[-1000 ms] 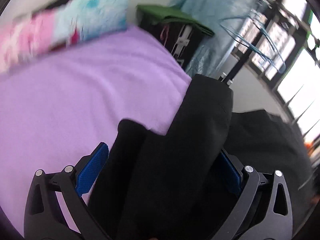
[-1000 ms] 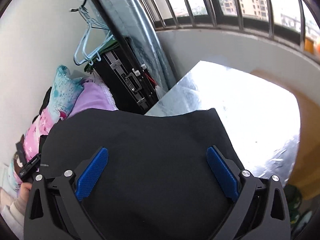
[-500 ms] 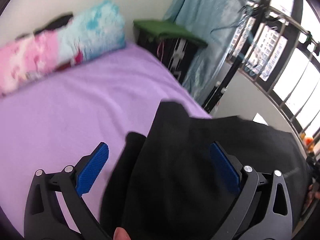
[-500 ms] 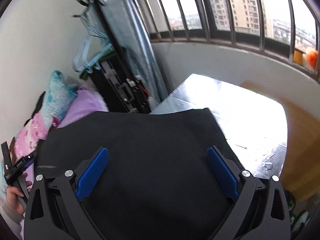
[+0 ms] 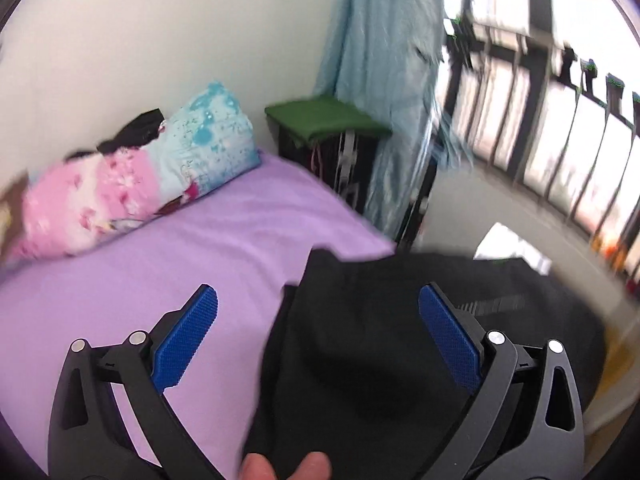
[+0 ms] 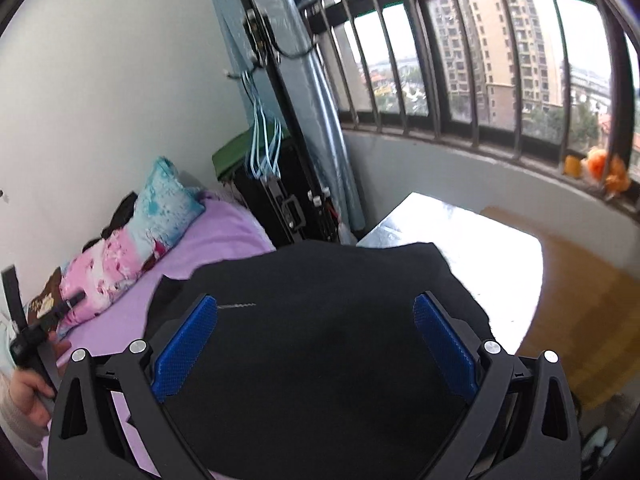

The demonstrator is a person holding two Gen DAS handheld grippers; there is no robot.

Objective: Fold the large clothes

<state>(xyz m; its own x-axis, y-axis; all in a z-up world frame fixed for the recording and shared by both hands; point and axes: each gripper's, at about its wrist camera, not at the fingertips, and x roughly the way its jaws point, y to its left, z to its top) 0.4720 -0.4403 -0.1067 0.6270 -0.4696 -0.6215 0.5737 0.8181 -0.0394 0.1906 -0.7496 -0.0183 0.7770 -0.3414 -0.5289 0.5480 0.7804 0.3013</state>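
A large black garment [image 5: 380, 344] hangs spread between my two grippers, above the near right corner of the purple bed [image 5: 160, 248]. My left gripper [image 5: 317, 294] stands open, its blue pads [image 5: 184, 344] wide apart, with the cloth lying across its right half. A person's fingertips [image 5: 284, 466] press the cloth at the gripper's base. In the right wrist view the same black garment [image 6: 320, 360] fills the space between the fingers of my open right gripper [image 6: 315, 301]. Its far edge hangs over the bed edge and a shiny table [image 6: 480, 248].
A pink and blue pillow [image 5: 132, 184] lies at the head of the bed against the white wall. A black stand with a green top [image 5: 324, 120], a pale blue curtain [image 5: 380, 80] and a hanger rack [image 6: 264, 148] stand beside the bed. Barred windows [image 6: 480, 60] lie to the right.
The garment went from a bunched, hanging fold to a flatter spread between the grippers. Both cameras have swung so that more of the bed, wall and window shows.
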